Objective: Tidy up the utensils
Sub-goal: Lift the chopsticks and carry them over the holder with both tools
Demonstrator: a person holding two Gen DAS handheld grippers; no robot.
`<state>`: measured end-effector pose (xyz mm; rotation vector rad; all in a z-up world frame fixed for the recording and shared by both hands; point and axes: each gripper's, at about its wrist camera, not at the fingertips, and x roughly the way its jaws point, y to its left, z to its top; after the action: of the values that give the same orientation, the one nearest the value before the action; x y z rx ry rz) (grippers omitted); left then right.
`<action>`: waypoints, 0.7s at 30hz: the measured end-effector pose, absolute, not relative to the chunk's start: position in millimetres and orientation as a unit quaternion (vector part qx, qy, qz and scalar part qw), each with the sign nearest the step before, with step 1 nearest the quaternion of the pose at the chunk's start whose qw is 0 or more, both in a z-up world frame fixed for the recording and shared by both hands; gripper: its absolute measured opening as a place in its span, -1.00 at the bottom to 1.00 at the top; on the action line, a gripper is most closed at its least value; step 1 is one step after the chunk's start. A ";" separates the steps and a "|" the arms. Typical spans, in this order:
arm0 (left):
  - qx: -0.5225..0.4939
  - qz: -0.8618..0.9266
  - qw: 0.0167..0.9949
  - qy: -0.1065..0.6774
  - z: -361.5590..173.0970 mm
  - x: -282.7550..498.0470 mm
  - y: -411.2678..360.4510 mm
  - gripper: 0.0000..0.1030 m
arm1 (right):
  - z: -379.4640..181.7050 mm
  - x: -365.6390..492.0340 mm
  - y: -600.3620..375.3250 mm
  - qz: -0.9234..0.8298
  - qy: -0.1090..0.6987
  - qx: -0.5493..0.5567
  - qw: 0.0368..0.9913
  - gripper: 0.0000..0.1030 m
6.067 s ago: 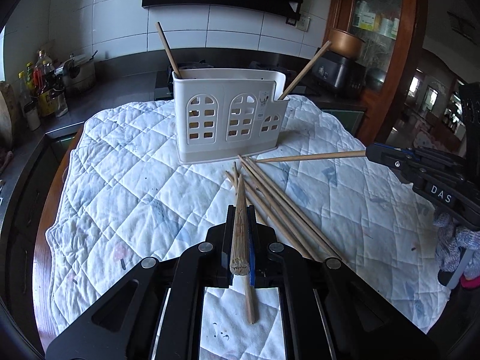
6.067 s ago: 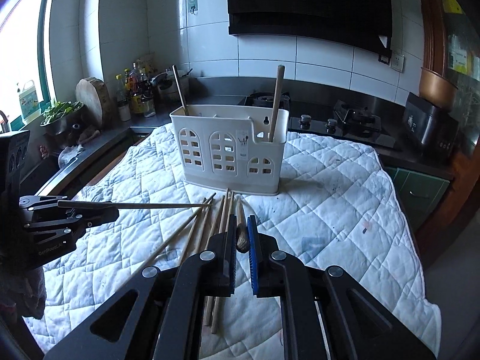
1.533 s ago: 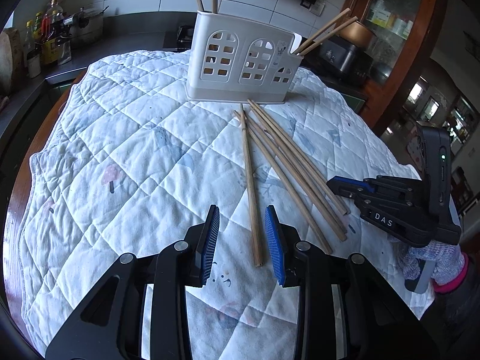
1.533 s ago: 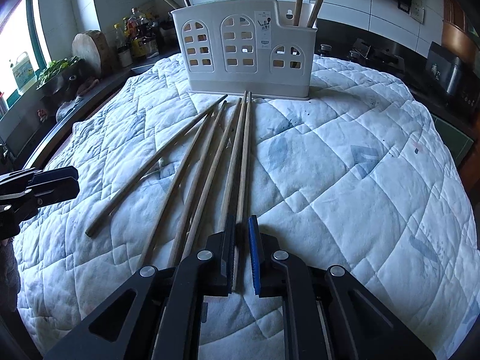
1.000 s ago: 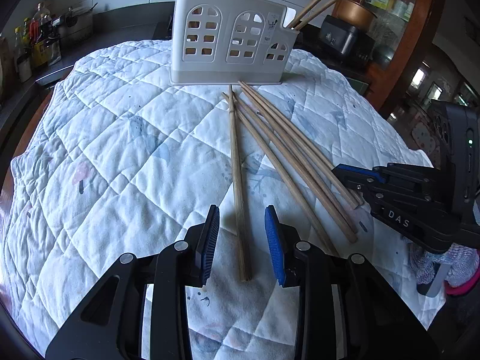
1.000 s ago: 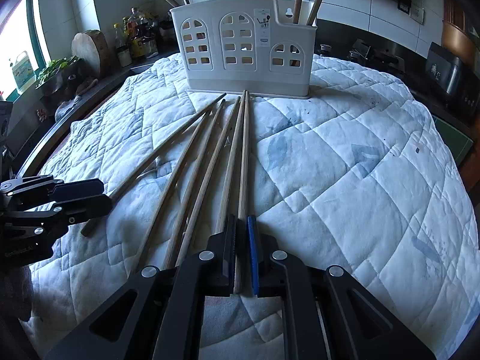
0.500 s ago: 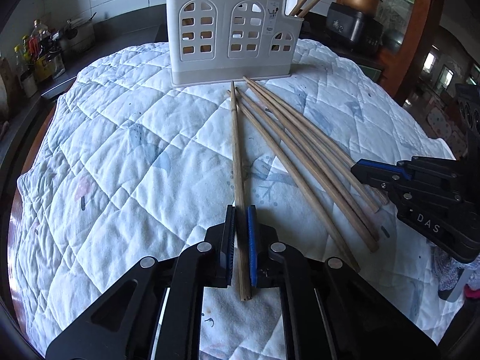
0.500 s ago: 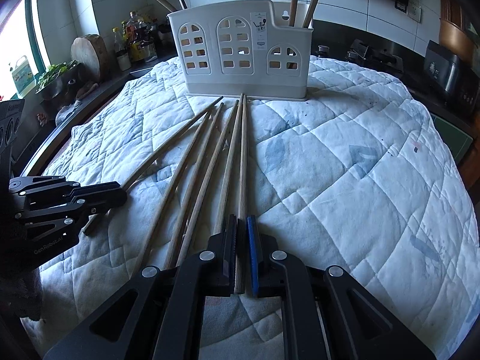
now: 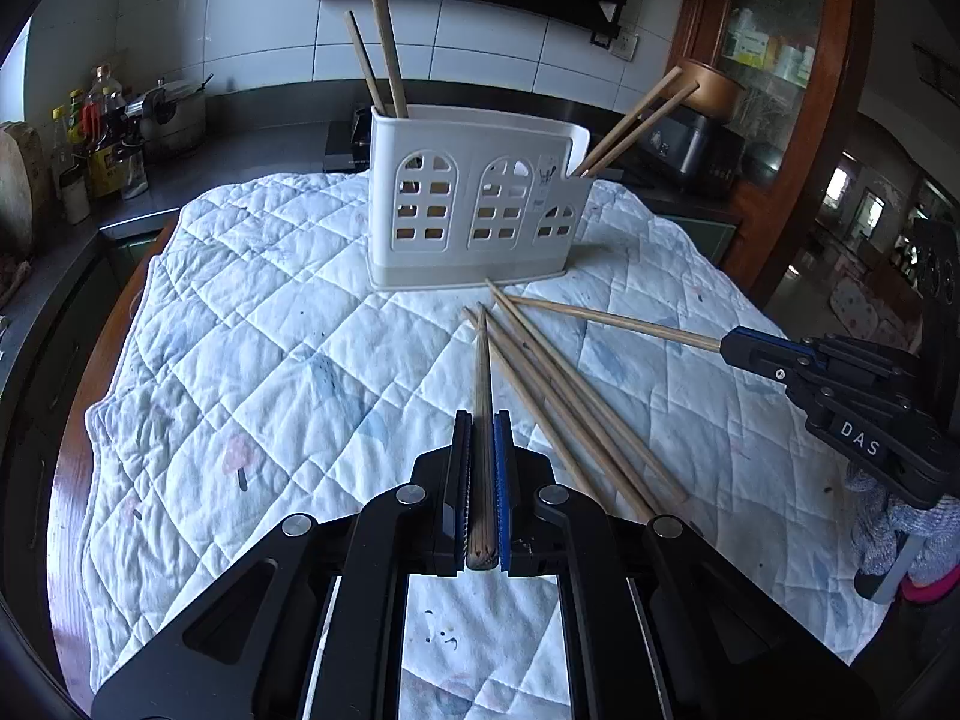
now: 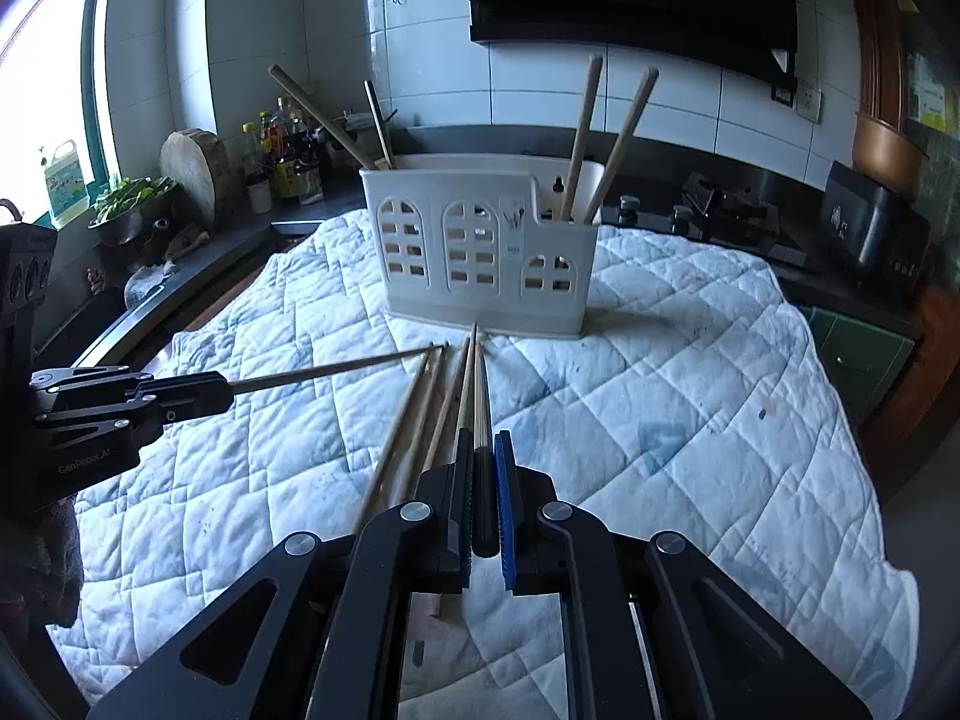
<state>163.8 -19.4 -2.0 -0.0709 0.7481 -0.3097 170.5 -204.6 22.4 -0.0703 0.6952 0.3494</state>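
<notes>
A white utensil holder [image 9: 474, 222] with arched holes stands on the quilted cloth; it also shows in the right wrist view [image 10: 480, 258]. Two chopsticks stand at each end of it. My left gripper [image 9: 482, 420] is shut on a wooden chopstick [image 9: 482, 360], lifted and pointing at the holder. My right gripper [image 10: 483, 438] is shut on another chopstick [image 10: 478, 378], also lifted. Each gripper shows in the other's view, the right one [image 9: 729, 341] and the left one [image 10: 225, 390]. Three loose chopsticks [image 9: 558, 408] lie on the cloth between them.
The white quilted cloth [image 9: 270, 330] covers the table. Bottles and a pot [image 9: 102, 132] stand on the counter at the left. A gas hob [image 10: 720, 204] and a dark appliance [image 10: 870, 228] are behind at the right. A wooden cabinet [image 9: 768, 60] stands at the right.
Both grippers closed on a chopstick lying on the cloth and have lifted them off it. The remaining chopsticks stay on the cloth.
</notes>
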 end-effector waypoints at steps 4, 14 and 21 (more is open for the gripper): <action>-0.041 -0.157 0.921 0.355 12.1 170.3 -15.5 -0.89 | 49.7 177.2 -200.8 0.176 0.320 -0.041 0.930 -0.87; -0.041 -0.174 0.922 0.345 51.5 196.8 -10.4 -0.89 | 121.9 208.8 -206.3 0.184 0.291 -0.041 0.938 -0.87; -0.029 -0.178 0.922 0.342 75.1 216.1 -10.5 -0.89 | 182.3 232.2 -206.0 0.181 0.266 -0.057 0.945 -0.87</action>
<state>216.1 -10.5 75.1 -0.0598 0.7019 -0.3661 232.2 -206.0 182.3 -0.1155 0.5414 0.3692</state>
